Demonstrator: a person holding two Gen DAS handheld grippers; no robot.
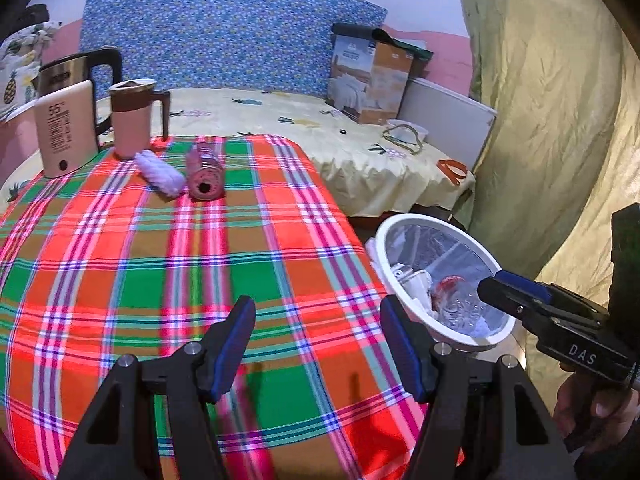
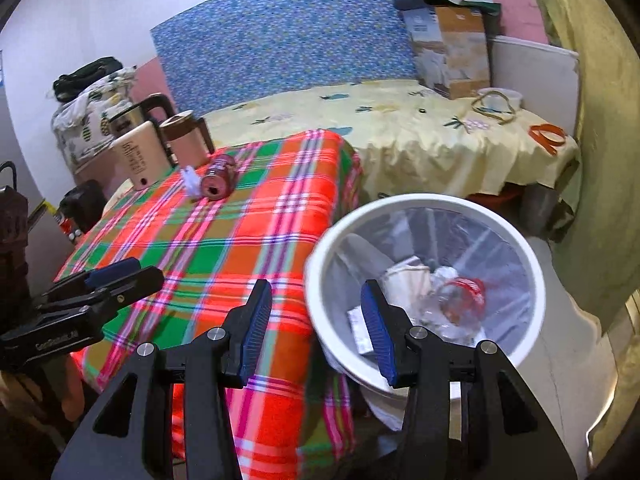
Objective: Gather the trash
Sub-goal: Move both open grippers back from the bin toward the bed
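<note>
White plastic bin (image 2: 532,280), lined with clear film, stands beside the plaid-clothed table (image 1: 160,264), holding crumpled paper and a clear bottle (image 2: 456,300). Both left tongs (image 1: 316,344) and right tongs (image 2: 316,332) are apart, empty. A pink can (image 1: 204,170) and a white wrapper (image 1: 160,172) lie at the table's far end.

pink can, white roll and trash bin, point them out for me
pink can (image 1: 205,187), left wrist view, its round end face
white roll (image 1: 160,173), left wrist view, mid-body
trash bin (image 2: 400,205), right wrist view, far rim
</note>
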